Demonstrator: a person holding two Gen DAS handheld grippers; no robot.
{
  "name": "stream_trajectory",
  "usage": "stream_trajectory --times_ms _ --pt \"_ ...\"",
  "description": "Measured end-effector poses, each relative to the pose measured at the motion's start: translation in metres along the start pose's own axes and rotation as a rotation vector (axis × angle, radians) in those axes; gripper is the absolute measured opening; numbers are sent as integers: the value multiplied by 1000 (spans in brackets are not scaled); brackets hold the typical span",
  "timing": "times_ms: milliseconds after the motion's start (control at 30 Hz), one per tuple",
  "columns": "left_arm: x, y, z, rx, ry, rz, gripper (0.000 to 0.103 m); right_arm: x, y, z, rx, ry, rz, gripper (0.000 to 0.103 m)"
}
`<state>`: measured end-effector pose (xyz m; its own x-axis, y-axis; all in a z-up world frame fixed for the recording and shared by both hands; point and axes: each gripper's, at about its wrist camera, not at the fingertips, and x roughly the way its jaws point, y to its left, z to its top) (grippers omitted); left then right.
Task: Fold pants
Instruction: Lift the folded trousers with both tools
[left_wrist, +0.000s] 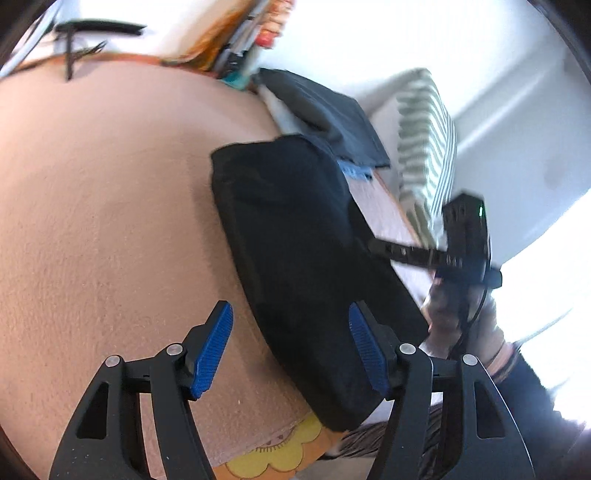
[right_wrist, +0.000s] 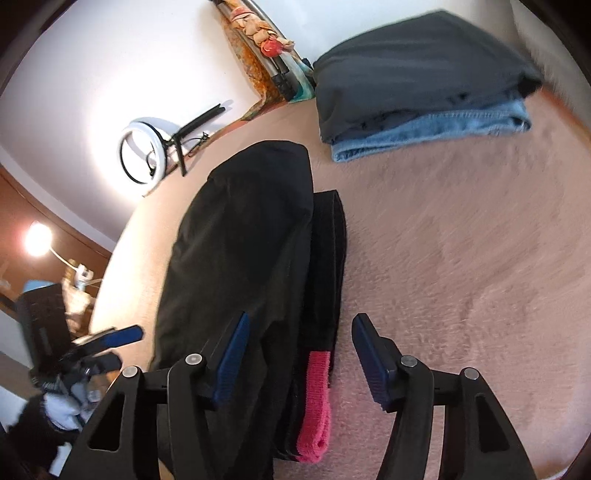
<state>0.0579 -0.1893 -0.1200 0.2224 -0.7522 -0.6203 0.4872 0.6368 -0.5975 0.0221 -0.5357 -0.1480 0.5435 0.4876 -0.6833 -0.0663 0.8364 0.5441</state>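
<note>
The black pants lie folded into a long bundle on the pink blanket. In the right wrist view the black pants show a pink waistband at the near end. My left gripper is open and empty, hovering over the near end of the bundle. My right gripper is open and empty above the pants' waistband end. The right gripper also shows in the left wrist view, beyond the pants. The left gripper also shows in the right wrist view, left of the pants.
A stack of folded dark grey pants over blue jeans lies at the far end of the blanket. A striped cushion stands past the bed edge. A ring light lies by the wall.
</note>
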Motion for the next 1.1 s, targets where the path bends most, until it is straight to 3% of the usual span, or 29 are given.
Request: stream_trajectory --times_ms 167,433,700,867,933,1100 --pt "8 9 6 -50 -4 -33 65 6 -8 -6 28 19 50 65" --pt "31 18 10 -124 61 -86 65 3 -20 -12 66 4 139 67" --pt "39 18 13 -137 30 -114 65 13 -21 -15 92 9 235 66" --pt "46 10 16 -122 19 -103 64 22 -19 -17 115 12 243 42" --pt "49 7 17 -104 17 -85 63 22 -15 -18 103 7 219 38" --pt "54 -13 13 41 4 32 58 13 8 -16 7 -34 142 26"
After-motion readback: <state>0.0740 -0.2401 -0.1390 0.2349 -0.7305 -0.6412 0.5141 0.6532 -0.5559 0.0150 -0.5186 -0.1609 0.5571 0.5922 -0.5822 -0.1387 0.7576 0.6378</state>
